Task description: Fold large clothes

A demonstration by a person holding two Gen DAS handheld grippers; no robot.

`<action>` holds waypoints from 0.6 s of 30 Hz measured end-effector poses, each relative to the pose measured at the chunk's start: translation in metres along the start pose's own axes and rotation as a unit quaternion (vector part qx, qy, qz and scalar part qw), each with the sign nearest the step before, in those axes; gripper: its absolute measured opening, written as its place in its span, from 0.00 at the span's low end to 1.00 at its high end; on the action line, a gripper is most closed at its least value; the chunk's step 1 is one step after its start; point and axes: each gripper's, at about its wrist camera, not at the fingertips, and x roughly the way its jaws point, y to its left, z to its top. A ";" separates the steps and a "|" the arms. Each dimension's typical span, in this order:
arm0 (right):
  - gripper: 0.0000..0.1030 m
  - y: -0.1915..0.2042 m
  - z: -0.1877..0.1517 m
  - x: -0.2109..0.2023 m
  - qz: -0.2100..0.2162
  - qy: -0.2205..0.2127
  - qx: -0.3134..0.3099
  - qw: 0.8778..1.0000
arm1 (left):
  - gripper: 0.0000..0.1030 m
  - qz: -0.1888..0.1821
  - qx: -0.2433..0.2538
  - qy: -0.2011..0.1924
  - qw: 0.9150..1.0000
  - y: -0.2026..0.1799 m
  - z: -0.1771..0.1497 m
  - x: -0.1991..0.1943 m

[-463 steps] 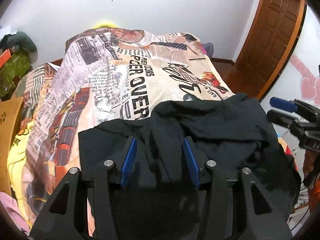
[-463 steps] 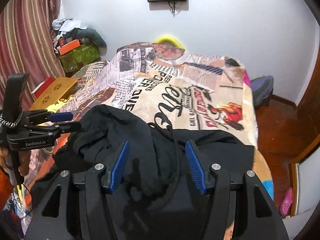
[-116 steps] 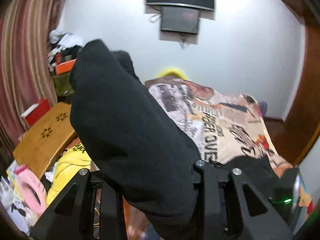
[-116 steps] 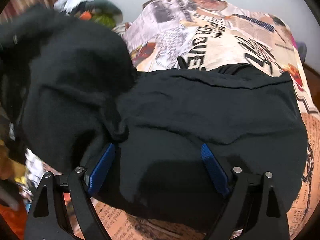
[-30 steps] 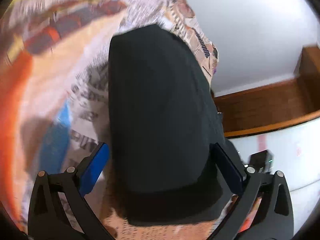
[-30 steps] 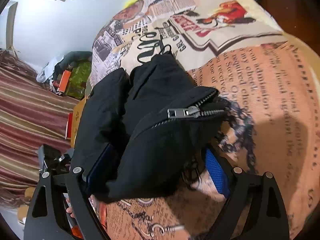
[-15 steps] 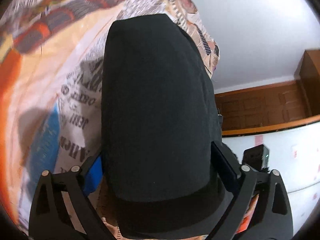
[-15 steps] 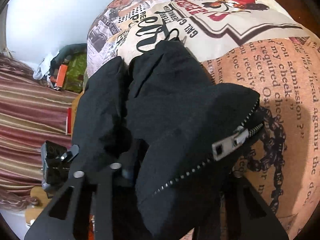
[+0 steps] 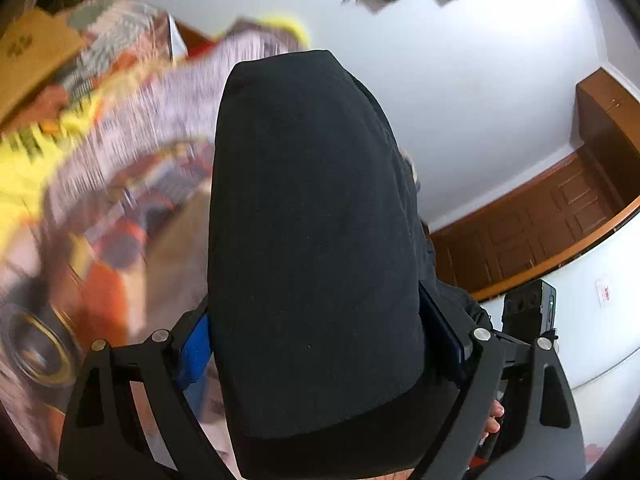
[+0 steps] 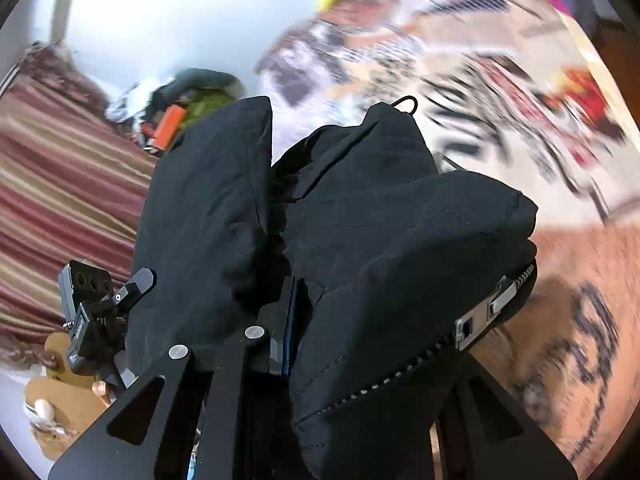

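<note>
A black zip-up jacket point(image 9: 312, 216) folded into a thick bundle fills the middle of the left wrist view. My left gripper point(image 9: 320, 344) is shut on it, one blue pad on each side of the bundle. In the right wrist view the same black jacket point(image 10: 392, 240) bulges over my right gripper point(image 10: 360, 320), which is shut on it; the metal zipper pull point(image 10: 480, 312) hangs at the right. The jacket is lifted above the newspaper-print bed cover point(image 10: 480, 64). The left gripper's body point(image 10: 92, 312) shows at the left of the right wrist view.
The bed cover point(image 9: 132, 160) lies blurred below and left. A wooden box point(image 9: 28, 52) and yellow cloth point(image 9: 24, 148) are at the left. A brown door point(image 9: 560, 216) and white wall stand at right. A striped curtain point(image 10: 52, 168) and clutter are left in the right wrist view.
Both grippers have closed on the folded jacket and lifted it off the bed; the views have tilted up toward the wall and the background is blurred by motion.
</note>
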 end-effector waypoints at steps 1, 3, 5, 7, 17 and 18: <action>0.16 0.012 0.006 0.005 0.006 -0.005 -0.009 1.000 | 0.88 0.001 0.004 -0.010 1.000 0.003 0.010 -0.010; 0.16 0.031 0.016 0.016 0.014 -0.012 -0.022 1.000 | 0.88 0.005 0.010 -0.027 1.000 0.009 0.026 -0.027; 0.16 0.047 0.024 0.027 0.020 -0.019 -0.035 0.999 | 0.88 0.010 0.018 -0.043 0.999 0.018 0.044 -0.042; 0.16 0.062 0.033 0.045 0.025 -0.024 -0.046 0.998 | 0.88 0.014 0.020 -0.051 0.998 0.027 0.060 -0.047; 0.16 0.064 0.044 0.156 -0.006 0.014 -0.048 0.999 | 0.88 0.053 0.006 -0.004 0.999 0.132 0.104 0.002; 0.16 0.059 0.043 0.173 -0.016 0.025 -0.047 0.998 | 0.88 0.058 -0.005 0.007 0.998 0.148 0.104 0.014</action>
